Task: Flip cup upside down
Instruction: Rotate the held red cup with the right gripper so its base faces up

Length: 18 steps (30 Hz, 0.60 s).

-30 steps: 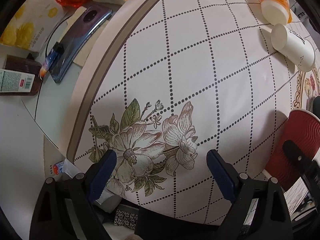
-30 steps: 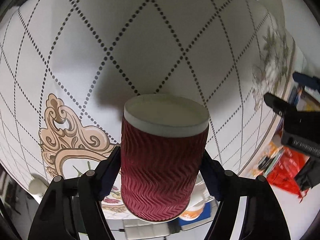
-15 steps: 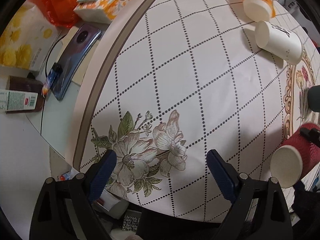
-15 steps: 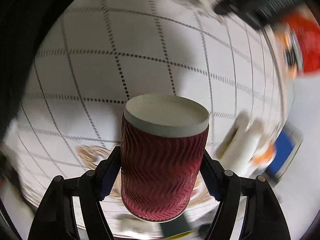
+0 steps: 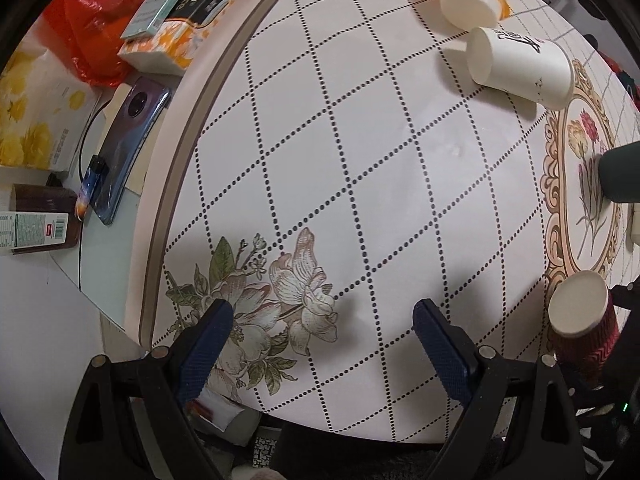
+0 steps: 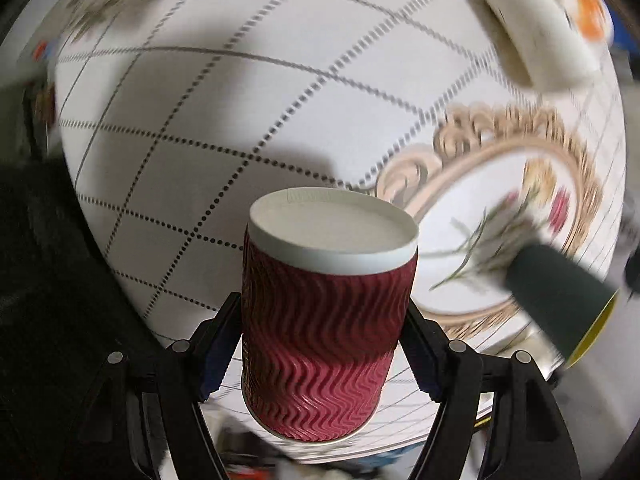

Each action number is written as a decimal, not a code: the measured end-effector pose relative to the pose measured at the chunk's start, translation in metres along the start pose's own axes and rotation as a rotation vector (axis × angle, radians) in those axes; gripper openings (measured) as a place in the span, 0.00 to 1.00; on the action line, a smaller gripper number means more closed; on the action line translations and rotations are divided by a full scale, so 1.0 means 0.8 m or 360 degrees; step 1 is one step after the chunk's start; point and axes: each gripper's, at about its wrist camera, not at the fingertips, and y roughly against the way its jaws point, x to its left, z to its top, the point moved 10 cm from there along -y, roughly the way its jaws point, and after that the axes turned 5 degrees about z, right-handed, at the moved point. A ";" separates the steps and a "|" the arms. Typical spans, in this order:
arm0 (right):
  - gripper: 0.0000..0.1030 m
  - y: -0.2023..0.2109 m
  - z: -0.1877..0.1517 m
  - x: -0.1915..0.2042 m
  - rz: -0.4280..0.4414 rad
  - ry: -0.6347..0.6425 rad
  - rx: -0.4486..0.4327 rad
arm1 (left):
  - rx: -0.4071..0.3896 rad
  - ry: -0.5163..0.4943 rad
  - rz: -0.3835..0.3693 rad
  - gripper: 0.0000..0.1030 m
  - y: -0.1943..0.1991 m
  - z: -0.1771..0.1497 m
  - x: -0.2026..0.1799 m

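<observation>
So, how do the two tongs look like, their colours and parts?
Both tongs look alike. The left tongs have black plastic arms with round silver rivets and dark blue, finely textured pads. The right tongs show the same black arms, silver rivets and blue pads. No cables, sleeves or markings are visible.

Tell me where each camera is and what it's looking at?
Left wrist: sits on the left gripper, looking down at the table; its open blue fingers show.
Right wrist: sits on the right gripper, looking down; its fingers clamp the red cup.
Both see: red cup, white cup, dark cup.
</observation>
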 end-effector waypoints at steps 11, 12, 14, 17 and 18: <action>0.75 -0.020 -0.007 -0.021 0.0366 -0.0514 0.0013 | 0.0002 -0.0039 0.0010 0.90 -0.005 -0.016 -0.018; 0.75 -0.022 -0.007 -0.023 0.0378 -0.0535 0.0020 | 0.0003 -0.0040 0.0010 0.90 -0.005 -0.017 -0.019; 0.76 -0.026 -0.008 -0.031 0.0407 -0.0581 0.0039 | 0.0005 -0.0044 0.0010 0.90 -0.003 -0.021 -0.012; 0.76 -0.031 -0.008 -0.035 0.0496 -0.0686 0.0077 | 0.0010 -0.0047 0.0012 0.90 -0.004 -0.025 -0.014; 0.77 -0.030 -0.005 -0.041 0.0497 -0.0691 0.0065 | 0.0012 -0.0047 0.0013 0.90 -0.005 -0.027 -0.015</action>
